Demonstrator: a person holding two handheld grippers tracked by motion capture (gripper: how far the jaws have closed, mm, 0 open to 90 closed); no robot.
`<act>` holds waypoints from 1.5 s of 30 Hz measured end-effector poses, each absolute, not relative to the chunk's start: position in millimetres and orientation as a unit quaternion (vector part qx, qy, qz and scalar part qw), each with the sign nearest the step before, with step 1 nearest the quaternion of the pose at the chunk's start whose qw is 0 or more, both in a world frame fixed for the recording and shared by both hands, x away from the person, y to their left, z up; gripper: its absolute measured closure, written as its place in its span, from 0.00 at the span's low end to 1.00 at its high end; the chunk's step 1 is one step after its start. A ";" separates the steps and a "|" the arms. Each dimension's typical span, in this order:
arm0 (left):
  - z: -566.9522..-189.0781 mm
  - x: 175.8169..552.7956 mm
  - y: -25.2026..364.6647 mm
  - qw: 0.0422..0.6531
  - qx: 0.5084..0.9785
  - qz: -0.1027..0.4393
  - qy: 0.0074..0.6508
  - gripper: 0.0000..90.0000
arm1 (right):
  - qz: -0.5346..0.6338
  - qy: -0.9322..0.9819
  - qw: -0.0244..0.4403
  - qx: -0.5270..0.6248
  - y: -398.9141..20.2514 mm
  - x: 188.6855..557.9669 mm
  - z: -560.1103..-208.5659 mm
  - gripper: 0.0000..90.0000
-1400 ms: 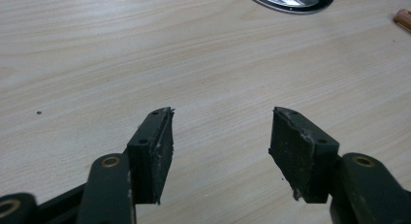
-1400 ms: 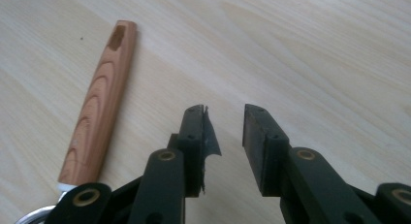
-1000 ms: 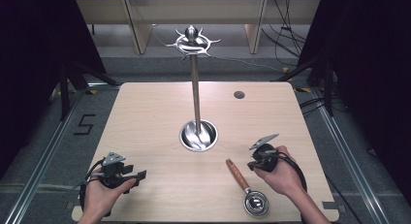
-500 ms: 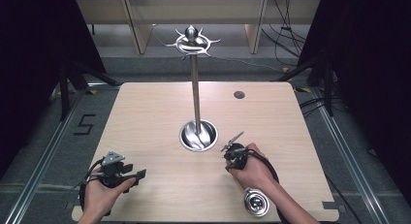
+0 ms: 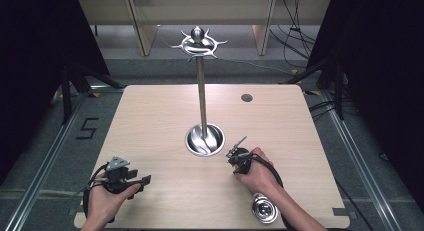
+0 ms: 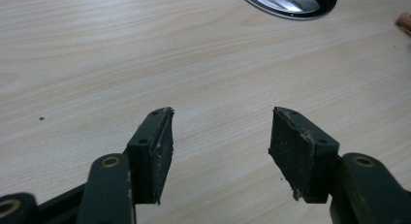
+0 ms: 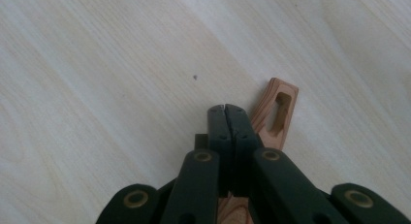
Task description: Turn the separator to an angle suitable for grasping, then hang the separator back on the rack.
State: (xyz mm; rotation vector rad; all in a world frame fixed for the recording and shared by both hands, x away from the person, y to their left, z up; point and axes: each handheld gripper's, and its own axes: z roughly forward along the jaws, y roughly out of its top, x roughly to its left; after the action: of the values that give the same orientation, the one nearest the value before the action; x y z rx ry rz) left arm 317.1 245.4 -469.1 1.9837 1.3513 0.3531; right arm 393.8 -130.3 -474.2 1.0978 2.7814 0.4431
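My right gripper (image 7: 226,109) has its jaws pressed together, tips meeting with no gap, right over the wooden handle (image 7: 274,115) of a ladle-like utensil. In the right gripper view the handle runs under and just to the right of the closed jaws, its slotted end poking out past the tips; whether the jaws actually pinch the wood or merely sit on top of it I cannot tell. From the high view my right hand (image 5: 260,171) covers most of the handle, and the utensil's shiny metal bowl (image 5: 264,210) lies on the bench (image 5: 150,116) behind my wrist, near the front edge. So its long axis runs from that bowl at the near edge up and slightly left, toward the centre of the bench.

My left gripper (image 6: 220,132) rests at the front left of the bench, jaws spread wide with only bare wood between them, well apart from the utensil.

Just ahead and left of my right gripper stands a tall metal stand (image 5: 202,91), its round polished base (image 5: 204,140) near the jaw tips and a spiked hook crown (image 5: 198,41) at the top. A small dark disc (image 5: 246,97) sits toward the far right of the bench.
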 end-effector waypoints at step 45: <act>-469.8 317.6 248.5 0.346 0.775 0.116 0.516 0.44 | 0.086 0.794 -0.007 0.602 -194.5 366.5 -460.1 0.56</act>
State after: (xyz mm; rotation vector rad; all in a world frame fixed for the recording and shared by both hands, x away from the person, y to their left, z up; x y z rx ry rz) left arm 317.6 248.5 -469.8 2.0107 1.3399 0.3005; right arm 366.5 -194.5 -460.1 1.8980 2.5058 0.2727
